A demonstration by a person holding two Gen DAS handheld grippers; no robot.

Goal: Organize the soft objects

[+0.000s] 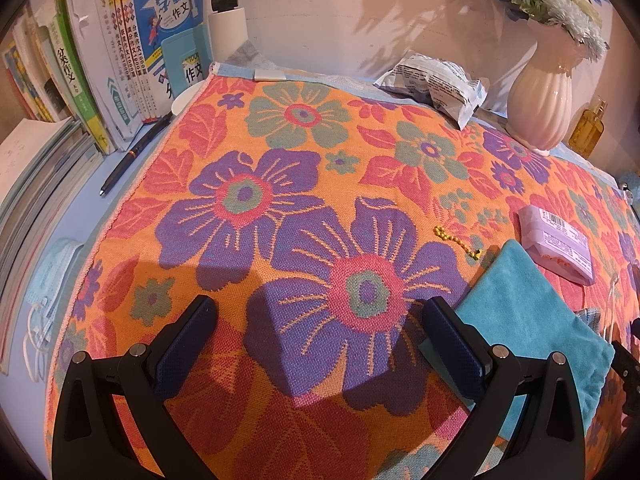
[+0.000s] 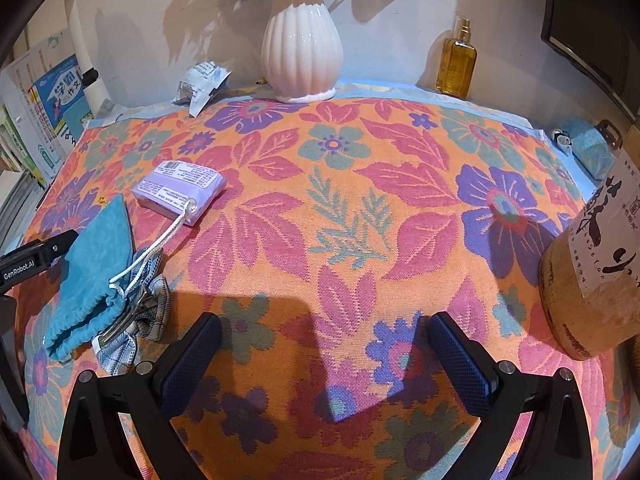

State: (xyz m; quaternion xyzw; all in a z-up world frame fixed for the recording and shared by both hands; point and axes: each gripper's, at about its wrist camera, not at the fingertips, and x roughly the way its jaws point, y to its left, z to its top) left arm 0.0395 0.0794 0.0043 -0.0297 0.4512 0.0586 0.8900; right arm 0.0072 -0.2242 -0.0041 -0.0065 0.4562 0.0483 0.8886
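— Woven orange cloth with big flowers [image 2: 320, 208] is lying flat under both tools, covering nearly everything ahead of them. Is anything getting organized yet?

— As far as I can judge, nothing is. Both are hovering with nothing between the pads: the left gripper [image 1: 320, 344] is standing with its jaws wide apart, and so is the right gripper [image 2: 324, 356].

— So where are the soft things sitting?

— Going down in size: the teal pouch [image 1: 532, 320] is lying just right of the left gripper, partly behind its right finger (touching or only overlapping in view, I cannot tell). From the right gripper it is lying ahead and to the left, mouth open, drawstring [image 2: 160, 244] trailing out.

— And under the pouch?

— A checked fabric piece with a metal clip [image 2: 136, 320] is poking out at the pouch mouth, just left of the right gripper's left finger. It is looking like a hair tie, though that is a guess.

— Anything else?

— A lilac wrapped packet [image 2: 180, 192] is resting beyond the pouch, and a small yellow bead chain [image 1: 460, 242] is lying ahead of the left gripper, near the pouch corner.

— Your verdict?

— Everything is waiting loose; the gathering and bagging are all remaining.
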